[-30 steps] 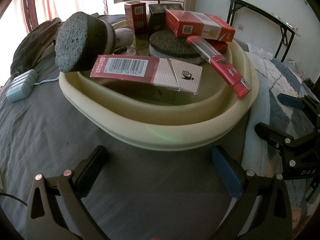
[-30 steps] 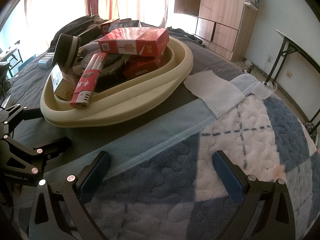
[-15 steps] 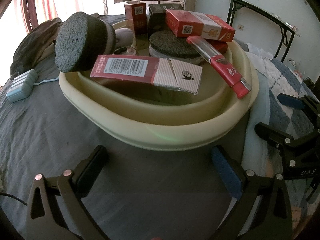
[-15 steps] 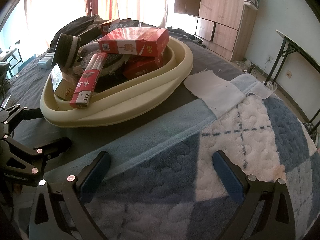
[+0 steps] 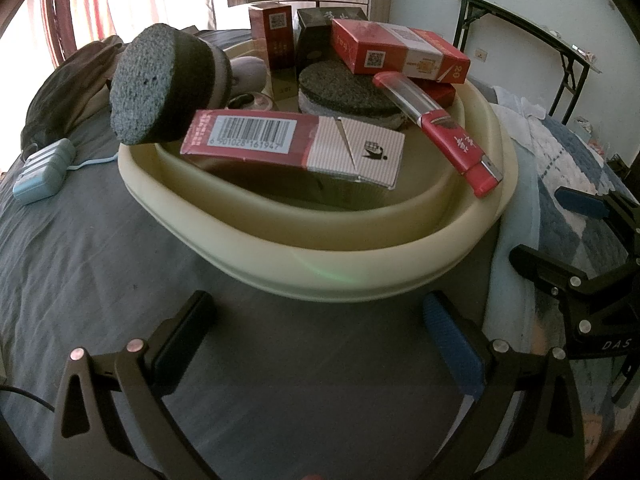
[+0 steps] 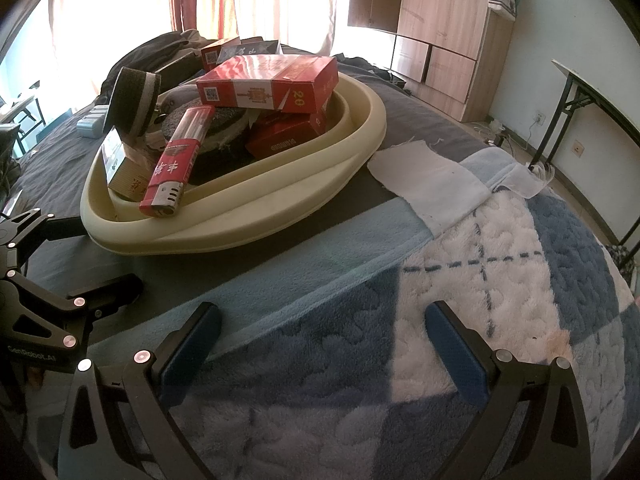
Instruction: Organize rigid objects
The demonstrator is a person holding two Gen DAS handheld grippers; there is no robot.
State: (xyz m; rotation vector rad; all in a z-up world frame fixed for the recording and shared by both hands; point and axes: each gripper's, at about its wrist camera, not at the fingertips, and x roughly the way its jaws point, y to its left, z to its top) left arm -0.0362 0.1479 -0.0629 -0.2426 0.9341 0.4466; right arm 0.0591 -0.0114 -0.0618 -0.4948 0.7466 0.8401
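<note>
Left gripper [image 5: 318,334]: your jaws spread, empty, above the grey sheet just before the basin [image 5: 340,264].
Right gripper [image 6: 320,340]: yours spread, empty, over the blanket [image 6: 500,280].
Boxes [image 5: 296,146]: piled in the basin.

We see a cream oval plastic basin [image 5: 360,268] on the bed, heaped with red cardboard boxes [image 5: 400,50], round grey sponges [image 5: 160,84] and a long red lighter [image 5: 444,130] propped on its rim.
</note>
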